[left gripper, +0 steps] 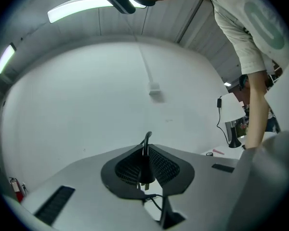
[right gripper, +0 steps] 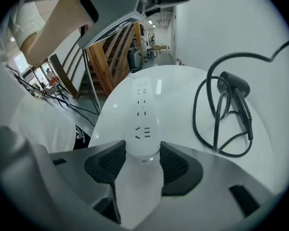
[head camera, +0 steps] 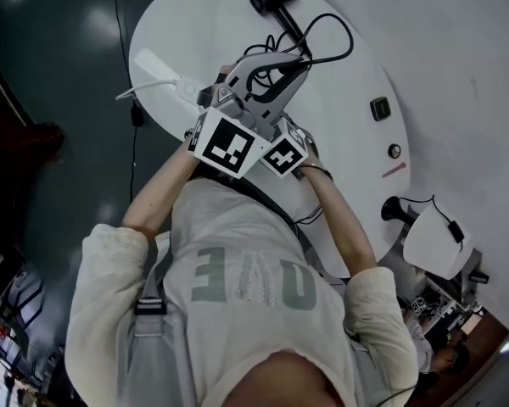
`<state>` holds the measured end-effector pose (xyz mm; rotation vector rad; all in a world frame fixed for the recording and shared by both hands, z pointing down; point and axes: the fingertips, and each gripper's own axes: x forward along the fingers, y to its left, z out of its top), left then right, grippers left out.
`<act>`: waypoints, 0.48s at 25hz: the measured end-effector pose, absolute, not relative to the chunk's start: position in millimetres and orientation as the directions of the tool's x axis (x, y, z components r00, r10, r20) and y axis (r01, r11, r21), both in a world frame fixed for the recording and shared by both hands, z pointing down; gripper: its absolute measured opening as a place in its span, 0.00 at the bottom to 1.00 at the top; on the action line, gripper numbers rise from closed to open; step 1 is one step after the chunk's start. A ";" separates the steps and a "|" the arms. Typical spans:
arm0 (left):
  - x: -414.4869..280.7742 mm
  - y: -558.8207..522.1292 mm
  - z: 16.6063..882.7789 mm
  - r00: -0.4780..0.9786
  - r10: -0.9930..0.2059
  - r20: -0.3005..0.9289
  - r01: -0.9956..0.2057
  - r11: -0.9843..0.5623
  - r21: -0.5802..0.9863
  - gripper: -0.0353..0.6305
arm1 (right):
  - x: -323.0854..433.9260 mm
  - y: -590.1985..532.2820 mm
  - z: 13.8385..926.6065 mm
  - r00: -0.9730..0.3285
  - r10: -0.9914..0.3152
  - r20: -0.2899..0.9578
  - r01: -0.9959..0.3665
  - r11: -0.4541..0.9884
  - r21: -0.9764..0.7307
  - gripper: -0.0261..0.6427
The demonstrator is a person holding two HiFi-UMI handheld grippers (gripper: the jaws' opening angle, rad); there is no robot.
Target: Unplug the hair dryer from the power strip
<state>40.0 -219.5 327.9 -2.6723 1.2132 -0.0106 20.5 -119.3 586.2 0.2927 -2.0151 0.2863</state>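
The left gripper point(left gripper: 145, 154) clenches its jaws on the plug point(left gripper: 145, 173), bare prongs toward 6 o'clock. The right gripper point(right gripper: 143, 154) clamps the power strip point(right gripper: 141, 112), which runs toward 12 o'clock.

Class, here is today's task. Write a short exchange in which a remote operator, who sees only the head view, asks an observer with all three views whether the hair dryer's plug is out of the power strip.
Operator: My head view is too crowded to judge. Is it unplugged?
Observer: Yes. The left gripper view shows the left gripper shut on the black plug, with its prongs bare in the air.
Operator: And the other hand?
Observer: In the right gripper view, the right gripper clamps the near end of the white power strip, which lies on the table.
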 end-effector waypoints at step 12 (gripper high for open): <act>38.5 -219.2 323.8 0.652 -0.757 -0.035 -0.745 -0.631 -0.217 0.12 | 20.8 -119.4 585.9 -0.467 -0.093 0.879 -0.339 0.937 -0.081 0.39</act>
